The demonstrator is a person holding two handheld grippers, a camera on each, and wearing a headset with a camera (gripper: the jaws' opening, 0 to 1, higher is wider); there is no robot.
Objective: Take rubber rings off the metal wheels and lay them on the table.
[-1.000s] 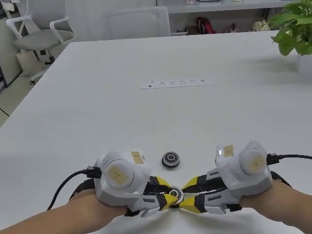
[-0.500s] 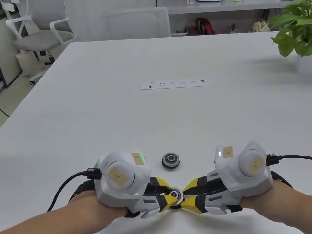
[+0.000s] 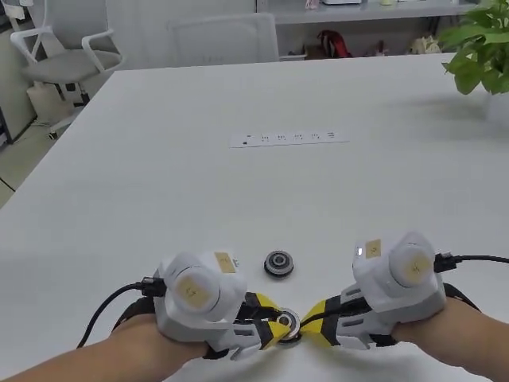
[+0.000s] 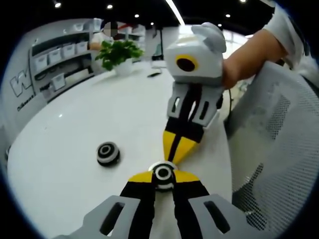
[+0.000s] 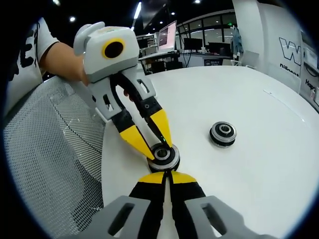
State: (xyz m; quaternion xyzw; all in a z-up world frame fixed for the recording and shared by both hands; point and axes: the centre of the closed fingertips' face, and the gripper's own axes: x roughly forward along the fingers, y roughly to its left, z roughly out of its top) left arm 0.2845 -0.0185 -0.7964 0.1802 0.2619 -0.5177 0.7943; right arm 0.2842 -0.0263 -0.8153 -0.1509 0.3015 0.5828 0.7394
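Two rings not yet off: left gripper [image 4: 163, 175] clamps one small metal wheel [image 5: 164, 154], right gripper [image 5: 167, 173] pinches its black rubber ring [image 5: 176, 158]; second ringed wheel [image 3: 278, 263] lies on white counter [image 3: 238, 191].

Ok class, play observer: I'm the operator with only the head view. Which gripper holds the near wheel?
Observer: The left gripper; its jaws flank the wheel on both sides.
Operator: And the right gripper?
Observer: Its jaws are drawn together at that wheel's rim; whether they grip it, I can't tell.
Operator: What's off-frame near me?
Observer: A mesh chair, close by the table's near edge.
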